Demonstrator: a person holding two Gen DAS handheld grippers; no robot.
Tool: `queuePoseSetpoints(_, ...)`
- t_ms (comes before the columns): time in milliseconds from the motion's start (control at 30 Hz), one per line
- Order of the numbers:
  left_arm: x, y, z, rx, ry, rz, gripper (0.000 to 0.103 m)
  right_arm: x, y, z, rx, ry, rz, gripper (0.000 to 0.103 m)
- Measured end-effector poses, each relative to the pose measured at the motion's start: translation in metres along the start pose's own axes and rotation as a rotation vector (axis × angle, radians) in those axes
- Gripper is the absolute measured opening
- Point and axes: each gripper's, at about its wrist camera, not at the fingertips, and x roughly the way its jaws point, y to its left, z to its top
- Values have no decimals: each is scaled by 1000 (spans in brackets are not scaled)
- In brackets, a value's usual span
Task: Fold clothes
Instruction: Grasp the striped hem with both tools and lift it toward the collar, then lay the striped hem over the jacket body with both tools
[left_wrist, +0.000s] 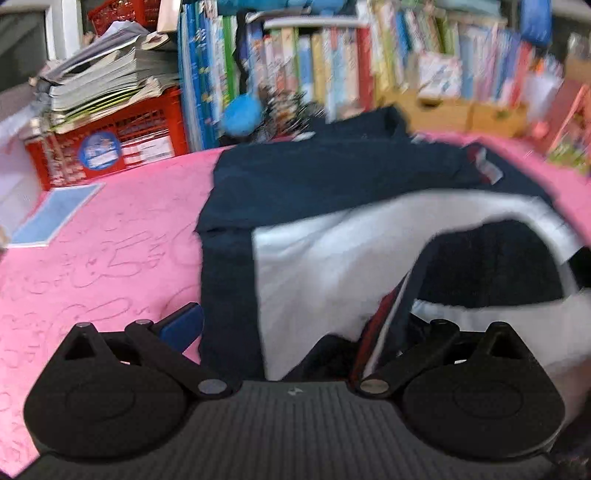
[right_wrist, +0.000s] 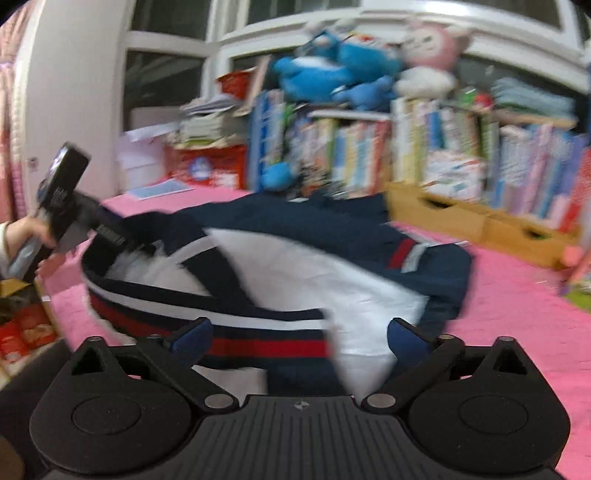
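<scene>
A navy and white jacket (left_wrist: 332, 177) with a red, white and navy striped hem (right_wrist: 266, 347) lies bunched on the pink bedspread (left_wrist: 110, 240). My left gripper (left_wrist: 293, 325) is open wide. Its left blue pad (left_wrist: 183, 325) rests at the jacket's navy edge, and white cloth hides the right pad. In the right wrist view that left gripper (right_wrist: 118, 230), held by a hand (right_wrist: 22, 229), reaches into the jacket's raised left side. My right gripper (right_wrist: 299, 339) is open too, both blue pads (right_wrist: 192, 339) showing, with the striped hem lying between them.
A row of books (left_wrist: 332, 66) lines the far edge of the bed, with wooden boxes (right_wrist: 443, 214) in front. A red crate (left_wrist: 110, 144) under stacked papers stands at the back left. A blue-and-white sheet (left_wrist: 51, 214) lies on the bedspread. Plush toys (right_wrist: 351, 70) sit on top.
</scene>
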Motion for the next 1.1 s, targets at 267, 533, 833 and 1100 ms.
queuePoseSetpoints(267,-56,8,11,39,-78,-112,103,71,-14,-6,86,133,-133,83)
queuePoseSetpoints(533,-85,30,5,-25,-86,-211,103,80,-28,-11,152,149,-188,83)
queuePoseSetpoints(833,-62,-14,-31,253,105,-444,103,69,-29,-1,204,134,-145,45)
queuePoseSetpoints(1100,-21,-45,-14,324,36,-250,103,51,-39,6,253,73,-183,52)
